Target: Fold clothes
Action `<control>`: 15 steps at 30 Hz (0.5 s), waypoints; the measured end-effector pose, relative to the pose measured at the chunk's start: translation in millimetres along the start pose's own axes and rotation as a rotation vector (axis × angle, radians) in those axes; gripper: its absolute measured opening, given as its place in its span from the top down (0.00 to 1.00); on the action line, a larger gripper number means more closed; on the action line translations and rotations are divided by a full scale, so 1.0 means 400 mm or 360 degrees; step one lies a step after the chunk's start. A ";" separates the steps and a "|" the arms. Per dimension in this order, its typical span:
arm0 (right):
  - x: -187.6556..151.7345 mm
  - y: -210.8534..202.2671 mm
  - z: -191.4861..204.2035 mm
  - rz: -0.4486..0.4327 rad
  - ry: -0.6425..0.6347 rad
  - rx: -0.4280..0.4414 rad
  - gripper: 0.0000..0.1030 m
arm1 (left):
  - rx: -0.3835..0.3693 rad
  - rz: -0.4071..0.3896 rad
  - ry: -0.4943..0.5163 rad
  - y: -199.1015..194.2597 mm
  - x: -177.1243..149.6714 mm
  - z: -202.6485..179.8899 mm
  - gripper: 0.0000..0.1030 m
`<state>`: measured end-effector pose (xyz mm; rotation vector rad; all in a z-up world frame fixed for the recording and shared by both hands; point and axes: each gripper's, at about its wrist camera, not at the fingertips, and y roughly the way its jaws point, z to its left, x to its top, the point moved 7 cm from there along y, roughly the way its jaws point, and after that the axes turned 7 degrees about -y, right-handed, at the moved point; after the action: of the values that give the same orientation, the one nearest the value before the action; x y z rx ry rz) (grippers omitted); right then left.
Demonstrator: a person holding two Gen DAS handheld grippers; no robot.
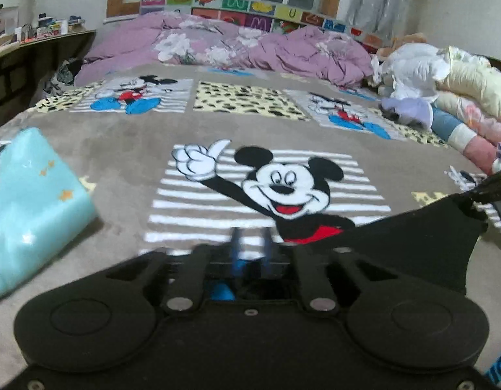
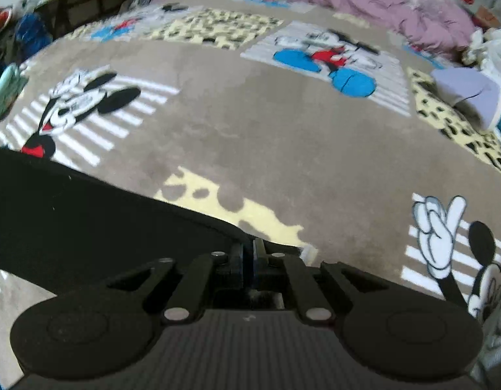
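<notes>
A black garment lies on the Mickey Mouse blanket, just right of my left gripper. The left jaws stand apart, with only striped blanket showing between them. The garment's far corner rises to my right gripper at the right edge of the left wrist view. In the right wrist view the black garment stretches from the left up to my right gripper. That gripper's fingers are nearly together and pinch the garment's edge, low over the blanket.
A folded turquoise item lies at the left. A crumpled purple quilt fills the back of the bed. A pile of clothes with a lavender piece sits at the right. A cluttered shelf stands far left.
</notes>
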<state>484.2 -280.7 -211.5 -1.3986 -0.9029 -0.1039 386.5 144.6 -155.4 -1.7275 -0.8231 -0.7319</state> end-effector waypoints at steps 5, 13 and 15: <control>0.035 -0.079 0.037 -0.0161 -0.0099 -0.0108 0.75 | -0.0091 0.0025 -0.0023 -0.024 0.000 0.029 0.53; 0.139 -0.051 0.318 -0.0212 -0.0597 0.0208 0.66 | -0.0291 0.0126 0.0068 -0.025 -0.033 -0.027 0.54; 0.153 -0.021 0.375 -0.0192 -0.0678 0.0281 0.66 | -0.0290 0.0172 0.0102 -0.017 -0.057 -0.035 0.54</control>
<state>448.5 -125.1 -182.4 -1.2199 -1.3167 0.1864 366.7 128.7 -166.2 -1.8847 -0.6297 -0.8048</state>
